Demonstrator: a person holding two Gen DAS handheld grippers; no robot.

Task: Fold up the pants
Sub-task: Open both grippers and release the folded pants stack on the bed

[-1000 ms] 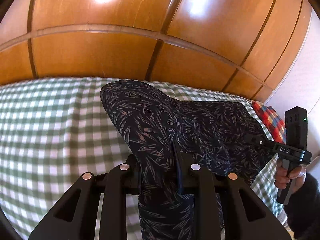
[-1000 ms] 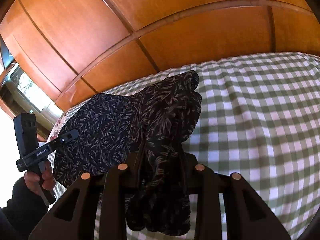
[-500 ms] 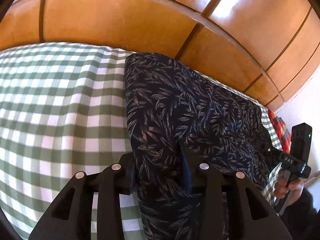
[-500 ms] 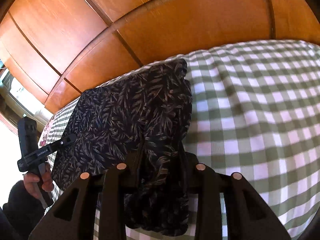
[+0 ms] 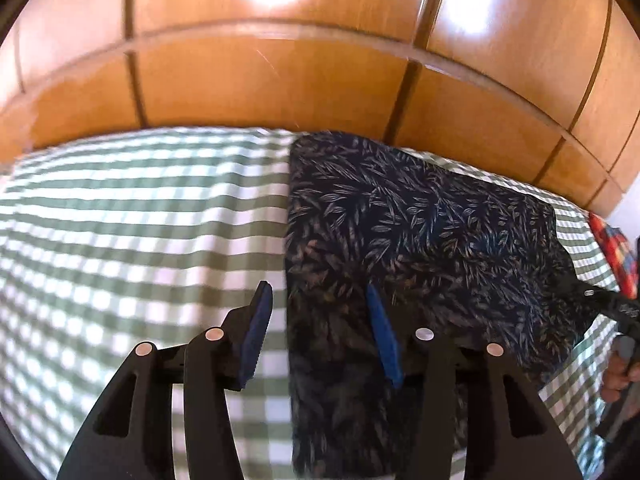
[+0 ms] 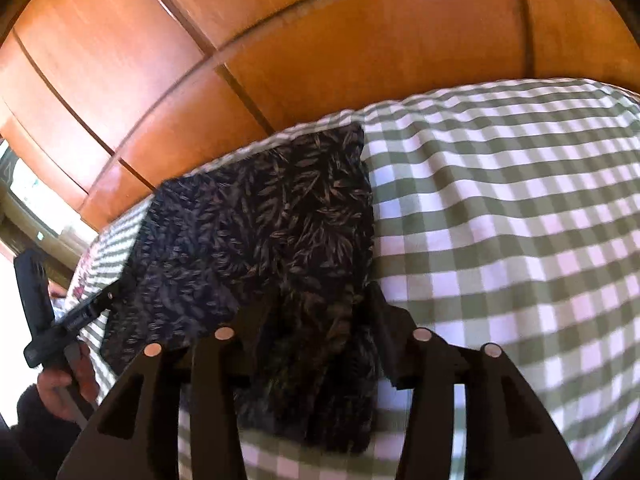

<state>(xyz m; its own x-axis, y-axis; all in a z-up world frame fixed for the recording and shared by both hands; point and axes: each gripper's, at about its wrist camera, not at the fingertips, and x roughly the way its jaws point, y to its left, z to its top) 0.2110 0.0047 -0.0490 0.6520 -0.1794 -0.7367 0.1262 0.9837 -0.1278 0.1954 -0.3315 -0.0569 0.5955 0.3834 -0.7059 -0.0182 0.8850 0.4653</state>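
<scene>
The dark leaf-print pants (image 5: 408, 240) lie folded on the green checked bed cover (image 5: 120, 232). My left gripper (image 5: 320, 320) is open; its blue pads (image 5: 256, 328) straddle the pants' left edge without holding it. In the right wrist view the pants (image 6: 272, 220) lie flat and their near edge bunches between my right gripper's (image 6: 320, 312) fingers, which stand apart; the cloth hides the pads. Each gripper shows in the other's view, the right one (image 5: 616, 308) at the pants' right corner and the left one (image 6: 60, 320) at the left corner.
A wooden panelled headboard (image 5: 280, 80) runs along the far edge of the bed. A red plaid cloth (image 5: 612, 248) lies at the far right. The checked cover (image 6: 500, 220) stretches right of the pants.
Both grippers lowered the pants onto the bed. My left gripper opened and let go of the cloth. My right gripper's fingers have spread wider around the bunched edge.
</scene>
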